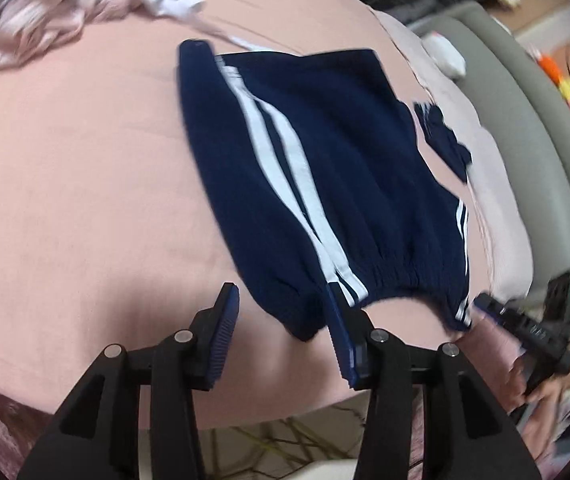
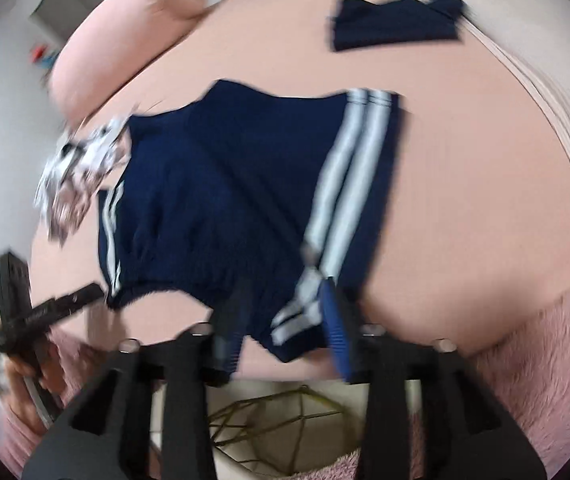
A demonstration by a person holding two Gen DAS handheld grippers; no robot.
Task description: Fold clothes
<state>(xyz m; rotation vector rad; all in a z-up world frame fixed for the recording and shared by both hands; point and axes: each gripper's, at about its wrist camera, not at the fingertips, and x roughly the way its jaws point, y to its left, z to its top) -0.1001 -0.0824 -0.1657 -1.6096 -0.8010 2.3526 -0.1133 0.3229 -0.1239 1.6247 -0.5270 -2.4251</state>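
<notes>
Both grippers' jaws wide apart, straddling the waistband of navy striped shorts [image 1: 325, 168] on pink bedsheet [image 1: 85, 160].

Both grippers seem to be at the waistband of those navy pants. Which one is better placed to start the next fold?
Probably about equal, slightly the left. The left gripper stands open around one waistband corner of the navy pants, sharply seen. The right gripper is open at the other corner, but that view is blurred.

no readable text, label or number; markings on right gripper [image 1: 533, 322] body too blurred.
</notes>
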